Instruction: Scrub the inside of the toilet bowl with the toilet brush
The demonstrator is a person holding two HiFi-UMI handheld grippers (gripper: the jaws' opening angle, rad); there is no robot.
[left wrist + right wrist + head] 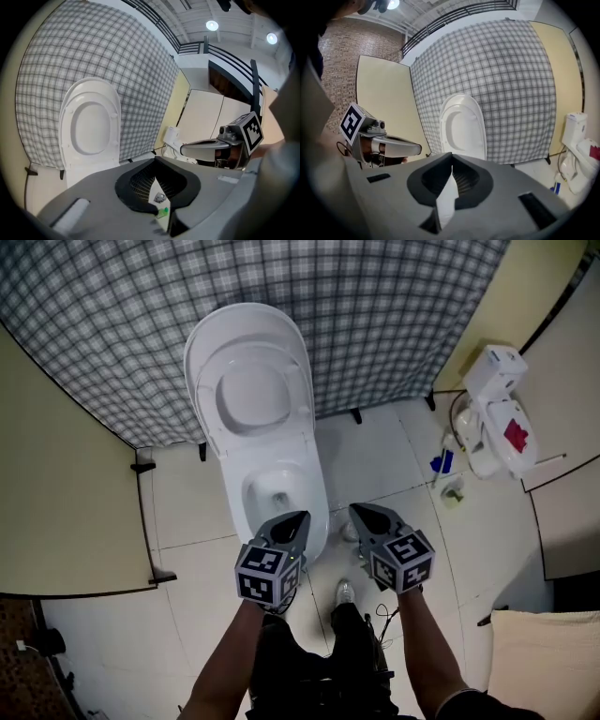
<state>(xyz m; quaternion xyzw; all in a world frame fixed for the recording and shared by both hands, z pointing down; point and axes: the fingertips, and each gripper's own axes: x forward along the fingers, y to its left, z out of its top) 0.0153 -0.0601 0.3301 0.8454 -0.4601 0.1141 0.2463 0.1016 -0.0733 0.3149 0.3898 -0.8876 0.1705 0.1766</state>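
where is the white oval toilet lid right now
The white oval toilet lid stands raised at the head view's upper centre, against the grey checked curtain, behind the bowl.

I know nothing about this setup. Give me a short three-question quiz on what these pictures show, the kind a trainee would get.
1. True or false: the lid of the toilet is down.
2. What hangs behind the toilet? A) a checked curtain B) a mirror C) a shelf
3. Fill in: the left tool and the right tool, both shut, hold ____.

Key: 1 false, the lid is raised; 2 A; 3 nothing.
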